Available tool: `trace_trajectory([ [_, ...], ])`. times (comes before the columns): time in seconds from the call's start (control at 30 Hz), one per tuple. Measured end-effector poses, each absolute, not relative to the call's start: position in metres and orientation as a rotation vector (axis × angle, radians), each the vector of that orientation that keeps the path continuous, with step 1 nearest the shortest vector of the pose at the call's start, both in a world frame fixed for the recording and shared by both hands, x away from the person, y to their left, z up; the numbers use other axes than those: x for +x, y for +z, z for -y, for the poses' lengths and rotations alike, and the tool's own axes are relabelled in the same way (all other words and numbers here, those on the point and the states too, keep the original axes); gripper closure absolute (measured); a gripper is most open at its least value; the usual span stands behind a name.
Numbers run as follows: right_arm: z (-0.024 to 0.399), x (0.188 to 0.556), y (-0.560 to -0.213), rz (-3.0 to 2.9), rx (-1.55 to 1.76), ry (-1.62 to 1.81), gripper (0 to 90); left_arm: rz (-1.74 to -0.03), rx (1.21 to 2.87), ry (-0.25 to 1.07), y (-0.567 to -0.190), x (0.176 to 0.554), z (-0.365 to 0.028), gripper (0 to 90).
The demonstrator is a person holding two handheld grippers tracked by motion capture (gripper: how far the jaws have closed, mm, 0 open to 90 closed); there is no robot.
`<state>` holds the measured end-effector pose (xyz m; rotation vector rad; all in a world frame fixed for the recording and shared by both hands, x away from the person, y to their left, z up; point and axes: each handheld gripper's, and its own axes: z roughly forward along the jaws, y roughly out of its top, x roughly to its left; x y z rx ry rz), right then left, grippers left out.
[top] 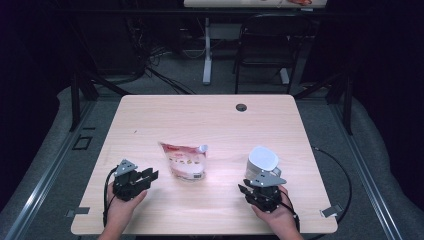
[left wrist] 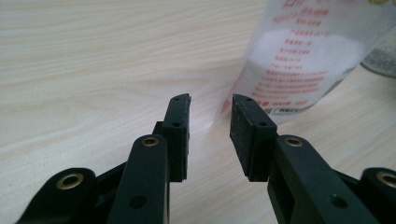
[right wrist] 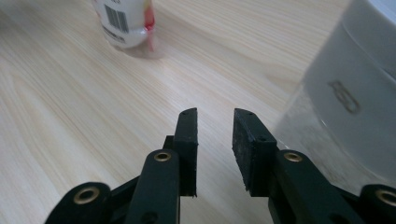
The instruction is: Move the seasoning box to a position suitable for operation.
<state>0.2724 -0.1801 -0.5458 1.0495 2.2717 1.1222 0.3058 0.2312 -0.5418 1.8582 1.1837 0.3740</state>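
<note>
A clear stand-up pouch [top: 184, 160] with red print, white powder and a white spout cap lies near the middle of the light wooden table [top: 210, 115]. A white lidded jar [top: 262, 162] stands to its right. My left gripper [top: 149, 176] rests on the table left of the pouch, pointing at it, open with nothing between its jaws. In the left gripper view the jaws [left wrist: 211, 105] stop just short of the pouch's [left wrist: 299, 60] base. My right gripper [top: 247, 190] sits in front of the jar, open and empty [right wrist: 215, 116]; the jar [right wrist: 355, 93] stands close at its right, the pouch [right wrist: 123, 23] farther off.
A round cable hole [top: 241, 107] sits near the table's far edge. Beyond the table stand a black chair [top: 265, 45] and a white desk leg [top: 207, 50]. A person's hands [top: 122, 207] hold both grippers at the near edge.
</note>
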Motion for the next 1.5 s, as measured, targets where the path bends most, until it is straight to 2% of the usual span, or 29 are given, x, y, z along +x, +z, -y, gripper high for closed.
trace_trajectory([
  [0.2, 0.16, 0.279, -0.545, -2.271, 0.993, 1.135, 72.3, -1.181, 1.853, 0.391, -0.539, 0.313, -0.228, 69.4],
  [0.37, 0.139, 0.292, -0.54, -2.284, 0.956, 1.17, 74.7, -1.16, 1.835, 0.361, -0.531, 0.325, -0.226, 75.3],
  [0.5, 0.132, 0.296, -0.537, -2.291, 0.937, 1.203, 74.8, -1.122, 1.857, 0.377, -0.525, 0.33, -0.219, 76.1],
  [0.67, 0.127, 0.299, -0.534, -2.296, 0.939, 1.219, 74.8, -1.076, 1.881, 0.387, -0.516, 0.329, -0.216, 75.8],
  [0.83, 0.123, 0.301, -0.529, -2.292, 0.938, 1.258, 74.2, -1.038, 1.882, 0.397, -0.509, 0.324, -0.216, 71.3],
  [1.27, 0.109, 0.313, -0.519, -2.293, 0.916, 1.275, 71.0, -0.975, 1.891, 0.347, -0.504, 0.326, -0.213, 69.1],
  [1.5, 0.105, 0.316, -0.515, -2.29, 0.91, 1.285, 70.0, -0.969, 1.912, 0.363, -0.506, 0.328, -0.209, 68.3],
])
